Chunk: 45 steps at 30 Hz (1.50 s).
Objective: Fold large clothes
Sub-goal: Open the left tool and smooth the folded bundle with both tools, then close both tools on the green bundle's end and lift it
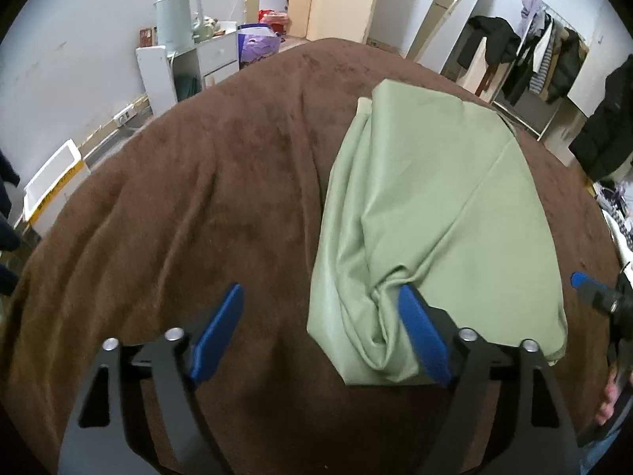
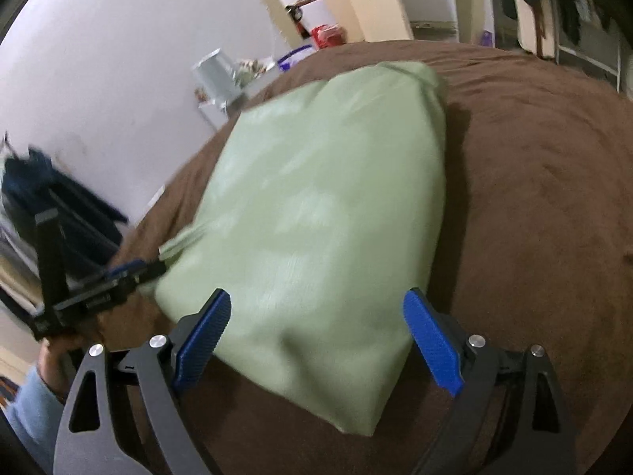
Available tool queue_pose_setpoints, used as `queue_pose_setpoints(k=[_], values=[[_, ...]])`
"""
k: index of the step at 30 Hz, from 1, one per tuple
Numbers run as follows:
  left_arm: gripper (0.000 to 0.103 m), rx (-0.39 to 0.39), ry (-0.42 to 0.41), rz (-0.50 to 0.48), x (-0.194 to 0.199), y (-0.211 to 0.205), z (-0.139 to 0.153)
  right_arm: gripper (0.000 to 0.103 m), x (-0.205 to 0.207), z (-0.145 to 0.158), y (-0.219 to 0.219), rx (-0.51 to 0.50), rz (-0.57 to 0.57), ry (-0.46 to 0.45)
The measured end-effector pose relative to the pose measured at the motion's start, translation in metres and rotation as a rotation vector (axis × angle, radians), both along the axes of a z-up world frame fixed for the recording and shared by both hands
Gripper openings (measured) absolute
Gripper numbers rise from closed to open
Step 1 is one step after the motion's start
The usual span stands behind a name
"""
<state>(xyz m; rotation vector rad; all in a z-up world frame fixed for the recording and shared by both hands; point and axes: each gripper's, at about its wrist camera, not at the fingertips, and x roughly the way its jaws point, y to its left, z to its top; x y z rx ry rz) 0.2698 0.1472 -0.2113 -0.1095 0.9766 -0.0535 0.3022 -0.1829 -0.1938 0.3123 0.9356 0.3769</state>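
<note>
A light green garment, folded into a long pad, lies on the brown blanket of a bed. My left gripper is open at the garment's near left corner. Its right finger rests against a bunched crease, and its left finger is over bare blanket. In the right wrist view my right gripper stands open over the near end of the garment, with cloth beneath the gap and no pad pressing on it. The left gripper shows there at the garment's left corner. A fingertip of the right gripper shows at the far right.
Off the bed's far left stands a white cabinet with a pale kettle. A white box sits on the floor at the left. A clothes rack and a dark coat are at the right. A person's hand holds the right gripper.
</note>
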Motion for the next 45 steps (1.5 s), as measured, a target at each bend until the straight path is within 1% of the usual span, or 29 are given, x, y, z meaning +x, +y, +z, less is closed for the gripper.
queue_pose_setpoints(k=[2, 4, 6, 11, 16, 20, 24, 25, 28, 29, 30, 32, 38, 41, 43, 45], values=[[0.085, 0.010, -0.003, -0.022, 0.007, -0.001, 0.002, 0.089, 0.008, 0.001, -0.007, 0.010, -0.016, 0.002], [0.095, 0.021, -0.003, -0.031, 0.013, -0.003, 0.002, 0.089, 0.016, 0.000, -0.016, 0.017, -0.048, -0.008], [0.097, 0.024, -0.004, -0.038, 0.023, -0.004, 0.002, 0.089, 0.025, -0.007, -0.023, 0.035, -0.064, 0.016], [0.096, 0.005, 0.001, -0.043, 0.046, -0.005, 0.006, 0.089, 0.040, -0.020, -0.035, 0.087, -0.089, 0.058], [0.096, -0.047, 0.004, -0.107, 0.070, -0.015, 0.012, 0.089, 0.053, -0.034, -0.037, 0.139, -0.071, 0.110], [0.096, -0.099, 0.043, -0.150, 0.096, -0.022, 0.004, 0.089, 0.063, -0.044, -0.036, 0.175, -0.056, 0.149], [0.096, -0.175, 0.084, -0.178, 0.114, -0.023, -0.007, 0.089, 0.072, -0.053, -0.036, 0.214, -0.036, 0.177], [0.096, -0.182, 0.092, -0.184, 0.117, -0.023, -0.010, 0.089, 0.075, -0.056, -0.035, 0.218, -0.026, 0.181], [0.093, -0.195, 0.134, -0.219, 0.127, -0.023, -0.023, 0.089, 0.079, -0.062, -0.034, 0.237, -0.001, 0.191], [0.093, -0.211, 0.154, -0.230, 0.130, -0.022, -0.030, 0.089, 0.080, -0.064, -0.034, 0.245, 0.005, 0.196], [0.091, -0.223, 0.174, -0.235, 0.132, -0.022, -0.036, 0.089, 0.081, -0.066, -0.033, 0.253, 0.011, 0.201], [0.090, -0.260, 0.209, -0.243, 0.136, -0.018, -0.046, 0.089, 0.085, -0.068, -0.033, 0.265, 0.016, 0.200], [0.091, -0.371, 0.223, -0.296, 0.141, -0.012, -0.064, 0.090, 0.091, -0.073, -0.034, 0.307, 0.050, 0.198], [0.091, -0.388, 0.216, -0.329, 0.142, -0.014, -0.065, 0.090, 0.097, -0.073, -0.034, 0.328, 0.068, 0.188], [0.085, -0.385, 0.204, -0.351, 0.141, -0.019, -0.063, 0.090, 0.097, -0.074, -0.034, 0.335, 0.079, 0.178], [0.085, -0.402, 0.204, -0.366, 0.140, -0.024, -0.064, 0.090, 0.100, -0.074, -0.032, 0.338, 0.091, 0.169]])
